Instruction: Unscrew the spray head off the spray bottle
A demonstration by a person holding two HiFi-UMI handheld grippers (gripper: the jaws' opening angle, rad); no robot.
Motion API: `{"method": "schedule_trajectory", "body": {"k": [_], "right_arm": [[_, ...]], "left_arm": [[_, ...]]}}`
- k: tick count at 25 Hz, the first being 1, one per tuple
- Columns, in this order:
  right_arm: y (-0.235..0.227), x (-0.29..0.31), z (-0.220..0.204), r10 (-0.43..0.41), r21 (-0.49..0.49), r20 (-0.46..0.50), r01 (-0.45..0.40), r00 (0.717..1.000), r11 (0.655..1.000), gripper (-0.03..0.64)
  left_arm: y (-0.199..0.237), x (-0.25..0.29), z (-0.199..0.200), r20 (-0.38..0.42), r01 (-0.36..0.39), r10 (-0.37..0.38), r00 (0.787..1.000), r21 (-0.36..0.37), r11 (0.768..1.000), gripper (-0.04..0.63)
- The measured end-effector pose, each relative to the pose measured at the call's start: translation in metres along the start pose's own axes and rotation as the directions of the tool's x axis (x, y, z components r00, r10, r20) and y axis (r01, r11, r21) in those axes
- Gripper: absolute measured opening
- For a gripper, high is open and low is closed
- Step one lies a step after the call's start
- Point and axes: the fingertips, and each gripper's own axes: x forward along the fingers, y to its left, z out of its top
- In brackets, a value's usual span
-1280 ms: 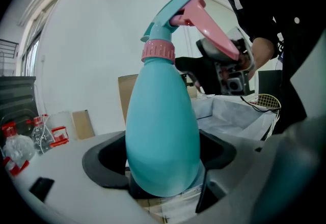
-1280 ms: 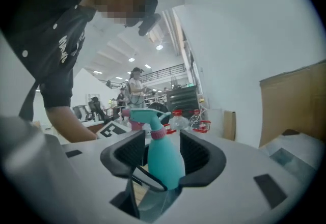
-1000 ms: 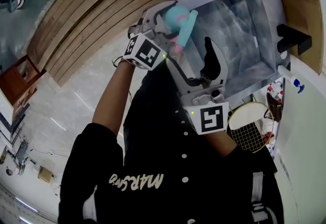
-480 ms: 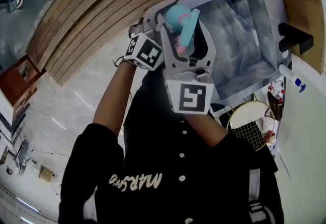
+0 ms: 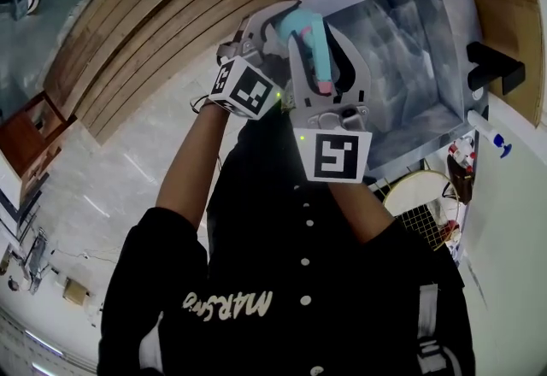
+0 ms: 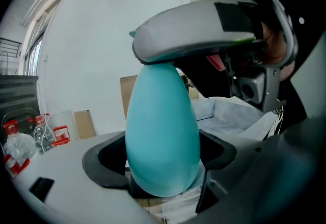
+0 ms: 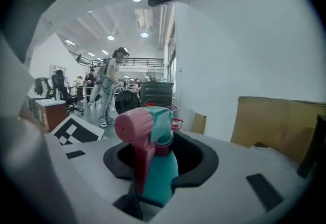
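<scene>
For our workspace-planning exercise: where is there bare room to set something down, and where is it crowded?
Free: the grey bin's bare inside; the pale floor between the wooden slats and the person's left arm. Crowded: around the spray bottle, gripped by the left gripper, the right gripper's jaws just closed onto it too.

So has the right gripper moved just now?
Yes. The right gripper shifted up-left against the grey bin, its jaws just closing on the spray bottle.

The teal egg-shaped spray bottle [image 6: 163, 136], pink-nozzled spray head [image 7: 134, 126] still screwed on, is held in mid-air.
</scene>
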Motion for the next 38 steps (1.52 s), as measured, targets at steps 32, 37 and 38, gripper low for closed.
{"method": "schedule_trajectory", "body": {"k": [32, 37, 38], "right_arm": [[0.0, -0.021, 0.047, 0.773, -0.217, -0.057, -0.764, 0.632, 0.608, 0.155], [-0.008, -0.03, 0.069, 0.767, -0.167, -0.002, -0.756, 0.642, 0.633, 0.155], [-0.009, -0.032, 0.073, 0.765, -0.165, 0.004, -0.754, 0.644, 0.636, 0.155]], "left_arm": [[-0.001, 0.003, 0.0, -0.006, 0.036, -0.036, 0.999, 0.025, 0.999, 0.408], [0.0, 0.002, 0.0, -0.005, 0.031, -0.031, 0.999, 0.025, 0.999, 0.408], [0.0, 0.002, 0.0, -0.005, 0.031, -0.031, 1.0, 0.025, 0.999, 0.408]]}}
